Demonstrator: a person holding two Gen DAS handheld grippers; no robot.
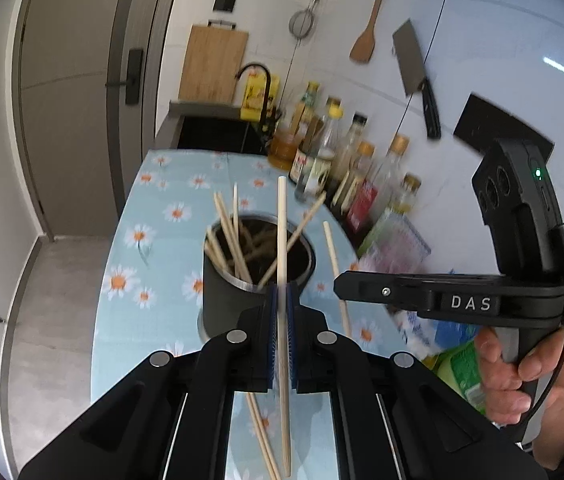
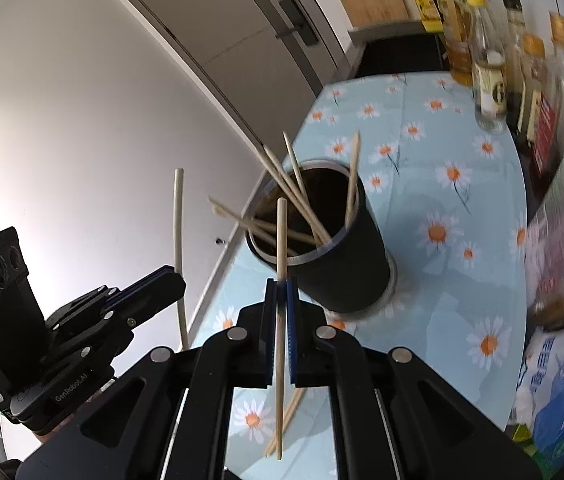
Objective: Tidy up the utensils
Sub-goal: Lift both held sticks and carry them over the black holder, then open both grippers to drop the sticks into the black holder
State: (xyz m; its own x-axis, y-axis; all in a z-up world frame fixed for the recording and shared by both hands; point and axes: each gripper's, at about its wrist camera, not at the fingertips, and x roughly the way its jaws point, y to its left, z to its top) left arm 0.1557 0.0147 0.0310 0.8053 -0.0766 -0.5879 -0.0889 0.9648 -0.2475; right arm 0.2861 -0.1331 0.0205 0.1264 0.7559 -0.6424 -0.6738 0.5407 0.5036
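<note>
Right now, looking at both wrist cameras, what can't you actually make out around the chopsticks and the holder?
- Left wrist view: the bottle labels are motion-blurred and unreadable.
- Both views: the black holder hides the lower ends of the chopsticks inside it.
- Right wrist view: the right hand-held gripper covers most of the loose chopsticks on the tablecloth.
- Left wrist view: the left hand-held gripper hides the middle of its chopstick.

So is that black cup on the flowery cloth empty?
No. The black chopstick holder stands upright with several wooden chopsticks leaning inside, their tips poking above its rim.
</note>
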